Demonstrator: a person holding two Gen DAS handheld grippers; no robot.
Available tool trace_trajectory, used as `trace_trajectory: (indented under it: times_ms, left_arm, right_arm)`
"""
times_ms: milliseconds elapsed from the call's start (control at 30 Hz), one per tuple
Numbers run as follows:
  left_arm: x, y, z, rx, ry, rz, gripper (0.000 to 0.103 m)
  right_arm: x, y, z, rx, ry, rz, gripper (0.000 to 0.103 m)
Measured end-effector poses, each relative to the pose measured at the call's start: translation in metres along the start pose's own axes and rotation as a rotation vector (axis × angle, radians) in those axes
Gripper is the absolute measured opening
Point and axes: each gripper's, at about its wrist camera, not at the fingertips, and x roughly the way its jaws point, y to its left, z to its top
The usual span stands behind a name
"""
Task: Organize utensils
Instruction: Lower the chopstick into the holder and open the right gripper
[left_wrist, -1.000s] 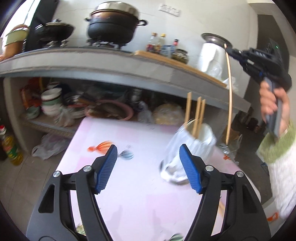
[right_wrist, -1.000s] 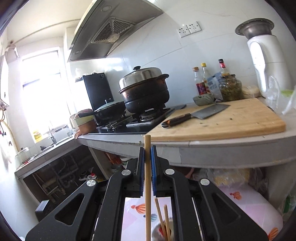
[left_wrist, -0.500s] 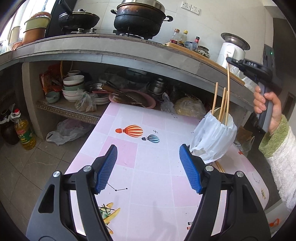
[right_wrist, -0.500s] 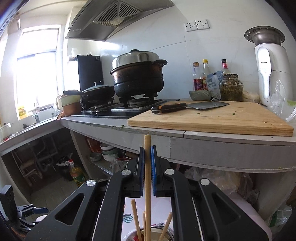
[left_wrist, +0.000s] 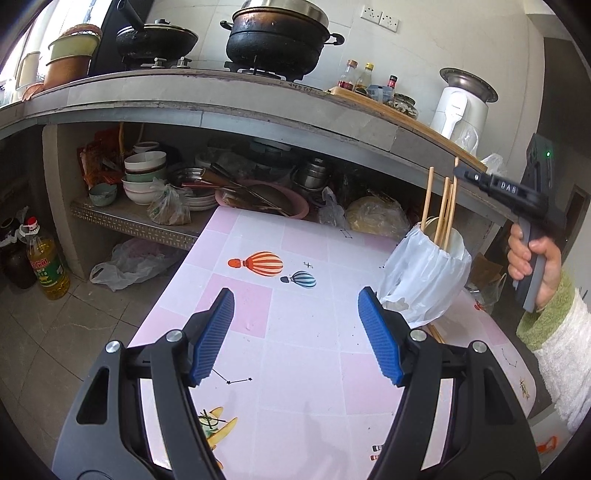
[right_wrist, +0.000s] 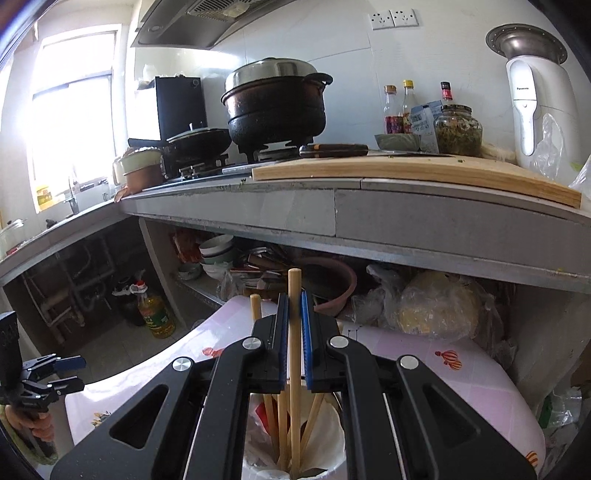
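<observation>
A utensil holder wrapped in a white plastic bag (left_wrist: 424, 277) stands on the pink patterned table (left_wrist: 295, 332), with several wooden chopsticks (left_wrist: 439, 210) upright in it. My right gripper (right_wrist: 294, 317) is shut on one wooden chopstick (right_wrist: 294, 369), held vertical with its lower end inside the holder (right_wrist: 325, 443). It also shows in the left wrist view (left_wrist: 461, 171), above the holder. My left gripper (left_wrist: 295, 332) is open and empty, low over the table, left of the holder. More chopsticks (left_wrist: 434, 332) lie on the table under the holder's near side.
A concrete counter (left_wrist: 221, 99) with pots, a cutting board (right_wrist: 406, 173) and a knife runs behind the table. The shelf under it holds bowls (left_wrist: 142, 177) and dishes. An oil bottle (left_wrist: 46, 266) stands on the floor at left.
My right gripper has come down with the chopstick, and its lower end now sits in the holder. My left gripper has pulled back from the holder and stays open.
</observation>
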Motion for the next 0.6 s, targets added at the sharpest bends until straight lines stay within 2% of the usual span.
trace_trajectory:
  times_ms: [367, 600]
  left_arm:
    - [-0.001, -0.002, -0.001, 0.005, -0.001, 0.000, 0.066]
    - [-0.002, -0.004, -0.002, 0.009, -0.003, -0.004, 0.066]
  right_arm:
    - [0.010, 0.000, -0.015, -0.012, 0.085, -0.031, 0.008]
    - [0.005, 0.008, -0.014, -0.042, 0.098, -0.039, 0.008]
